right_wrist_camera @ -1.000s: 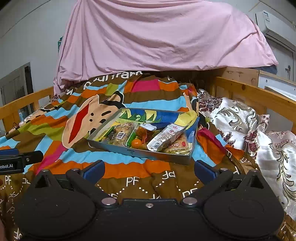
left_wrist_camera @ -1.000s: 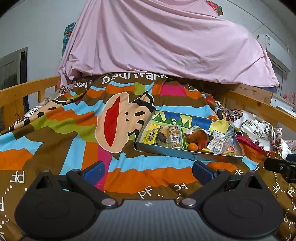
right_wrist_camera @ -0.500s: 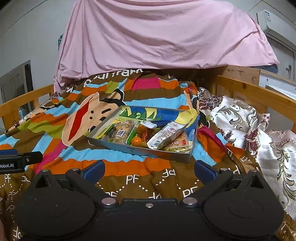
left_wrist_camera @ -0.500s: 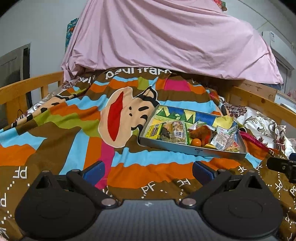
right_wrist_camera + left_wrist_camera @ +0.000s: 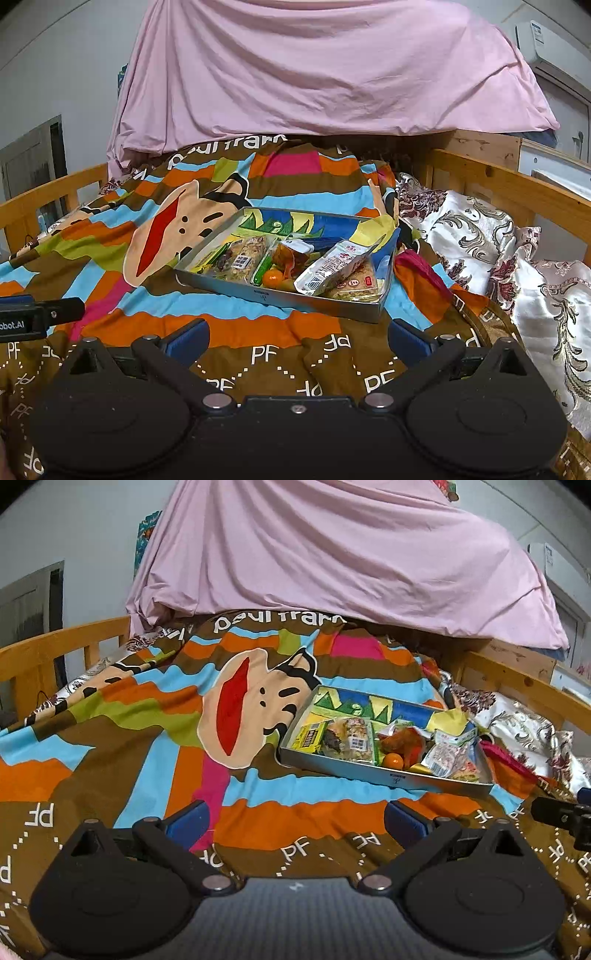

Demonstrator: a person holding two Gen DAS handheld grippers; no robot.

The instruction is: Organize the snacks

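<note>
A striped blanket (image 5: 110, 738) covers the wooden-railed bed (image 5: 517, 192), pink sheet (image 5: 314, 66) at the far end. The tray (image 5: 280, 295) of snacks (image 5: 332, 264) lies ahead, long axis left-right, nearer the right gripper (image 5: 297, 338); the left gripper (image 5: 295, 818) sees it far-right. Both spread wide, empty.

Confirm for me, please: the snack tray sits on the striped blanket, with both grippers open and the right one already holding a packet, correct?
Not quite. The right gripper holds nothing: the right wrist view shows its fingers apart over bare blanket, short of the tray. The rest stands: the tray sits on the blanket, and the left gripper is open too.
</note>
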